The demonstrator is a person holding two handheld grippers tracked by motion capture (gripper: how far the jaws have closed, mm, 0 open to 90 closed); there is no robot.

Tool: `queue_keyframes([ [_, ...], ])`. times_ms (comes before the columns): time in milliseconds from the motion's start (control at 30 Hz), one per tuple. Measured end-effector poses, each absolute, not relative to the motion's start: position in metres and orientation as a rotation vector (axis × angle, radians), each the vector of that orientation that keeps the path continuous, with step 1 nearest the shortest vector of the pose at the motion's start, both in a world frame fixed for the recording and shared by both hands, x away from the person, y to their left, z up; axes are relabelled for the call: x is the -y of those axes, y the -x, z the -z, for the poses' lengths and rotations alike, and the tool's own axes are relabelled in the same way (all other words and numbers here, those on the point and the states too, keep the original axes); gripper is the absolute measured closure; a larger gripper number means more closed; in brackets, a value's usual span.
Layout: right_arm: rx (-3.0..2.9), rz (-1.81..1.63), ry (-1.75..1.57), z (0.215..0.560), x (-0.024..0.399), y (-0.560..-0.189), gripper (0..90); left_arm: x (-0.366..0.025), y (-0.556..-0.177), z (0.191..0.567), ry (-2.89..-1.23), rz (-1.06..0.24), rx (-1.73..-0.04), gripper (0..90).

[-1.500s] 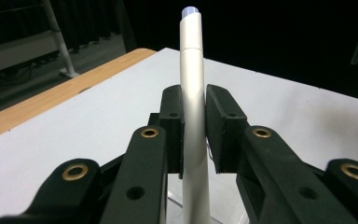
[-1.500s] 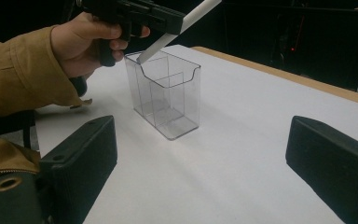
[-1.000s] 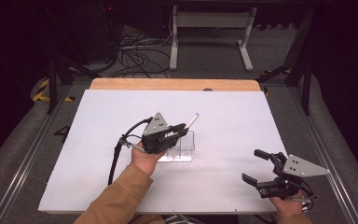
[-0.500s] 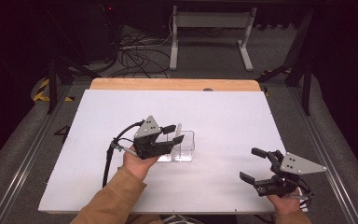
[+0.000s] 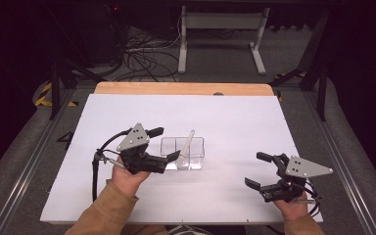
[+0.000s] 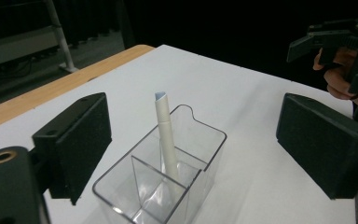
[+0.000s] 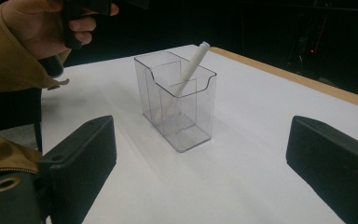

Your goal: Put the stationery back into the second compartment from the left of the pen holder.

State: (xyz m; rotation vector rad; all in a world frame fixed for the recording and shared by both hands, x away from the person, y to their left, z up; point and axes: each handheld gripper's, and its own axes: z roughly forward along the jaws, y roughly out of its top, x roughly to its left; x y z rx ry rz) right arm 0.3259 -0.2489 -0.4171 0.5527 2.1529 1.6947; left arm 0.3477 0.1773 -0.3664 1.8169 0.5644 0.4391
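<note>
Holder: clear rectangular plastic two-compartment organiser point(image 5: 182, 153), smooth glossy walls, notched rim, stood mid-bench.
Pen: slim matte white capped marker point(image 6: 166, 136) leaned tilted inside the organiser's right-hand compartment, tip poking above rim.
Bench: flat white matte bench top point(image 5: 235, 122), bare wood strip along far edge.
Left tongs point(image 5: 165, 144): black blocky jaws spread wide, just beside organiser's left end, touching nothing.
Right tongs point(image 5: 258, 169): spread, empty, well apart from organiser.
Writing: none readable.

A white rectangular table top point(image 5: 235, 122) with a light wooden far edge point(image 5: 176, 88) stood over grey carpet point(image 5: 293, 54), tangled black cables point(image 5: 142, 54) and a white metal stand point(image 5: 220, 29).
</note>
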Motion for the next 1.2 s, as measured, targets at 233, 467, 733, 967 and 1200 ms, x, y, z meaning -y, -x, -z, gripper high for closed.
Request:
queue_keyframes([
  [233, -2.155, -1.680, -0.565, 0.418, 0.247, -0.325, 9.1, -0.202, -0.336, 0.368, -1.797, -0.442, -0.549, 8.2],
  [467, -2.158, -1.672, -0.571, 0.420, 0.245, -0.325, 9.0, -0.222, -0.326, 0.375, -1.802, -0.445, -0.540, 5.7],
  [733, -2.159, -1.651, -0.580, 0.423, 0.243, -0.323, 7.9, -0.246, -0.320, 0.388, -1.794, -0.379, -0.565, 3.6],
  [967, -2.166, -1.642, -0.594, 0.427, 0.242, -0.323, 7.3, -0.269, -0.314, 0.408, -1.812, -0.404, -0.579, 0.5],
  [1200, -2.173, -1.636, -0.607, 0.429, 0.242, -0.324, 7.0, -0.287, -0.306, 0.426, -1.828, -0.447, -0.613, 0.2],
])
